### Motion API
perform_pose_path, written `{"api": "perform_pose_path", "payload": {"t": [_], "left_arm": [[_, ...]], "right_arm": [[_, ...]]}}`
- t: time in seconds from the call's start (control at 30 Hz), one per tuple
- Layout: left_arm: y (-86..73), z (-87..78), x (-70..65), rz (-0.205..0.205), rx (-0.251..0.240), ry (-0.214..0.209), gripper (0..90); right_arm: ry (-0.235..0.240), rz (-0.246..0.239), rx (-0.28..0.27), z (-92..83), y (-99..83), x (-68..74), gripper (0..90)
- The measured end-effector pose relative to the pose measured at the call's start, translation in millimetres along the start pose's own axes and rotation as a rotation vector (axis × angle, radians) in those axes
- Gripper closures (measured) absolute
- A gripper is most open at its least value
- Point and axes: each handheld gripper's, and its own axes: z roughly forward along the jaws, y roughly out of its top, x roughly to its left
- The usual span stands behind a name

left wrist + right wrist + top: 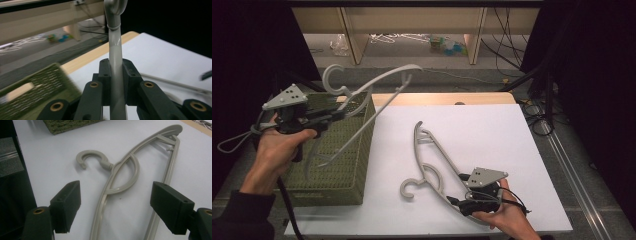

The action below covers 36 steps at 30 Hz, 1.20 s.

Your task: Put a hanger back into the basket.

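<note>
Left tongs (343,111) clamp the neck of a grey plastic clothes hanger (377,82), held aloft over the woven olive-green basket (339,167) that sits beneath them on the white worktop (492,125). Right tongs (460,189) stand wide apart, low over a second grey plastic hanger (125,170) lying flat on the worktop; its frame runs between the two pads without touching either, its hook curling just ahead of them.
</note>
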Motion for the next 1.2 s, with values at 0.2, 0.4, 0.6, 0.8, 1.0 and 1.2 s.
{"api": "perform_pose_path", "payload": {"t": [0.2, 0.4, 0.6, 0.8, 1.0, 1.2], "left_arm": [[-16.2, -5.9, 31.5, -0.035, 0.02, 0.099, 79.1], [-35.1, -13.5, 55.9, -0.031, 0.039, 0.161, 79.1], [-50.2, -18.9, 72.8, -0.003, 0.046, 0.188, 79.1], [-64.7, -18.7, 82.8, 0.022, 0.058, 0.189, 79.1], [-80.0, -21.8, 87.4, 0.016, 0.092, 0.186, 79.1], [-94.4, -24.7, 91.0, 0.011, 0.125, 0.182, 79.1]], "right_arm": [[0.001, 0.003, 0.01, 2.4, -1.3, -0.4, 25.4], [-0.002, 0.012, 0.014, 3.0, -2.0, -1.1, 25.5], [0.004, 0.014, 0.023, 4.2, -2.6, -0.8, 25.5], [0.004, 0.008, 0.022, 4.4, -2.8, -0.8, 25.6], [0.007, 0.013, 0.033, 5.5, -3.7, -1.8, 25.6], [0.004, 0.017, 0.031, 5.0, -3.0, -0.8, 25.6]]}}
